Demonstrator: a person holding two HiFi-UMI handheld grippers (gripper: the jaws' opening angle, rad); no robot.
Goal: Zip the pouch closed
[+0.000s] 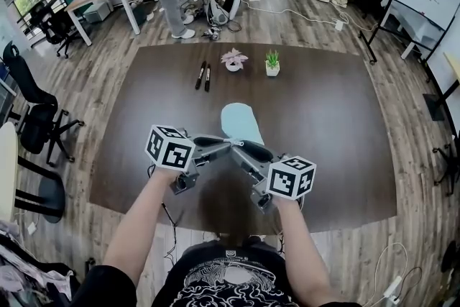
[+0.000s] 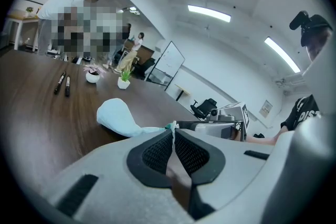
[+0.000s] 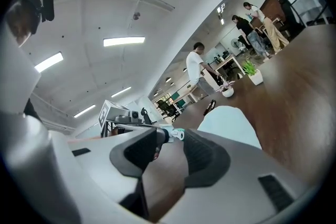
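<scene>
Pouch (image 1: 241, 122): on the table (image 1: 323, 118), near end at your tongs.
Left tongs (image 2: 174, 131): clamped on its fabric edge; hold taut.
Right tongs (image 3: 172, 138): apart around the zipper pull (image 3: 177, 135); pinch squarely, then draw straight.

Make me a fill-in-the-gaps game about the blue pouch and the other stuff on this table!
1. Beyond the light blue pouch lie ___ black markers.
2. The zipper pull sits ___ the jaws of the right tool.
3. The green plant stands in a ___ pot.
4. The left tool is shut on the edge of the ___.

Missing words: two; between; white; pouch.
</scene>
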